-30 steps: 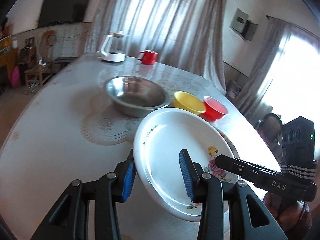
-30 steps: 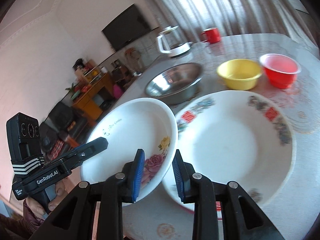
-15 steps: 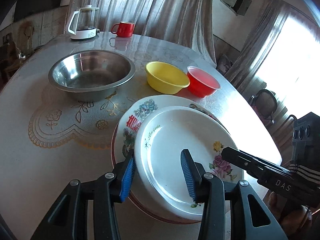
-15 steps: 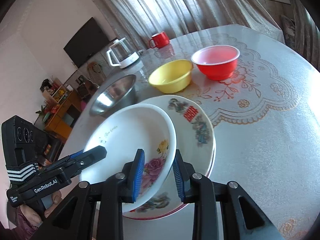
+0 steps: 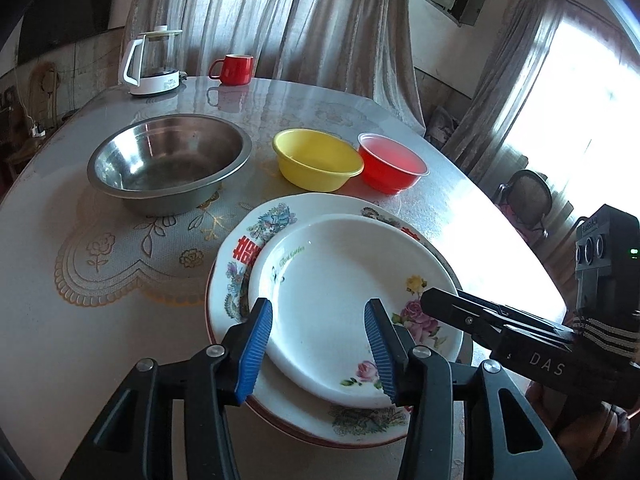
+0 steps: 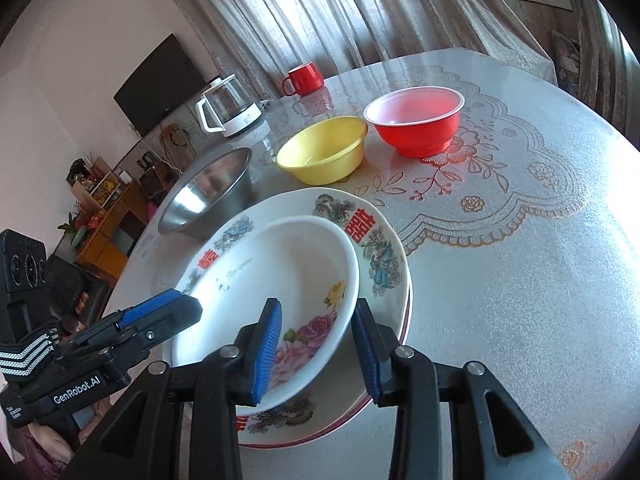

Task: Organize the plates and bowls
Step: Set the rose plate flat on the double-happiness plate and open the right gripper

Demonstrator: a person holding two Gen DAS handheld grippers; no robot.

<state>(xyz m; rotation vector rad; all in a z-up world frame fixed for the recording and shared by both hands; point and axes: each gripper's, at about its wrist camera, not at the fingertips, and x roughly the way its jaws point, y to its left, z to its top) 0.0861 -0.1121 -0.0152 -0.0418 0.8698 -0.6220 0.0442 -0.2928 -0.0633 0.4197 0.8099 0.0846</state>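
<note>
The left gripper (image 5: 318, 346) points steeply down, its 2 blue-padded jaws apart, and they have just been opening; a plate rim lies between them, with clear gaps at both pads. The right gripper (image 6: 318, 350) tilts down likewise, its jaws also just opening, the same rim between them, neither pad pressing. Each black gripper shows in the other's view, low at the frame edge.

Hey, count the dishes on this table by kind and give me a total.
Plates: 2, rose plate on patterned plate
Bowls: 3, steel bowl, yellow bowl, red bowl
Mugs: 1, red mug
Total: 6
</note>
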